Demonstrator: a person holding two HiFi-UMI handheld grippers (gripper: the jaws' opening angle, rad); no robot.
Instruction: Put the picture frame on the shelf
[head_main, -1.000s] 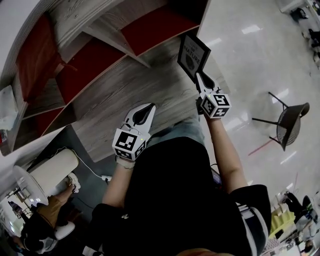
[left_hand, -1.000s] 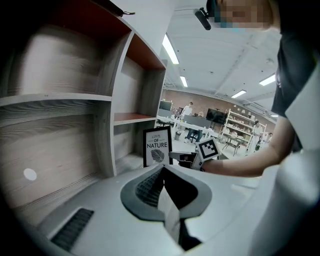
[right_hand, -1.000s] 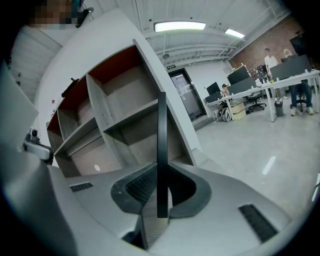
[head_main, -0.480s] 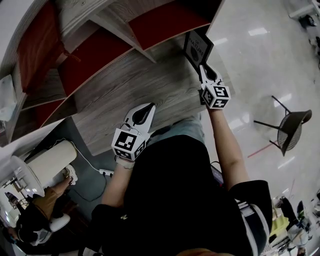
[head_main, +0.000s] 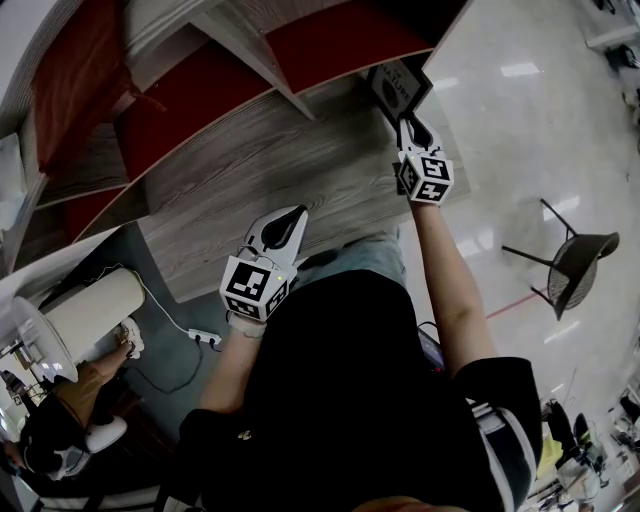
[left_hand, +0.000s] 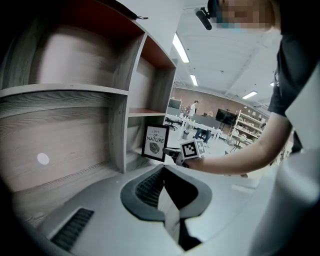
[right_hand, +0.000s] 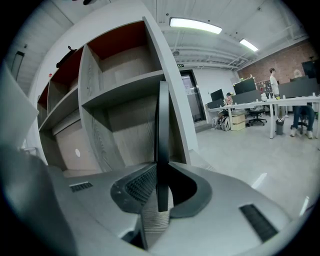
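Right claw: jaws easing apart, pads on either side of the picture frame, gripping its lower edge.
Picture frame: upright, seen edge-on in the right gripper view, print facing outward; at the mouth of a lower compartment at the right end of the shelf unit. Contact with the shelf board cannot be told.
Left claw: jaws together, nothing between them, well apart from the frame, in front of the shelf unit.

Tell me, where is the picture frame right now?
The picture frame stands upright between the opening jaws of the right gripper, at the top right of the head view, over the right-hand end of the wooden shelf.
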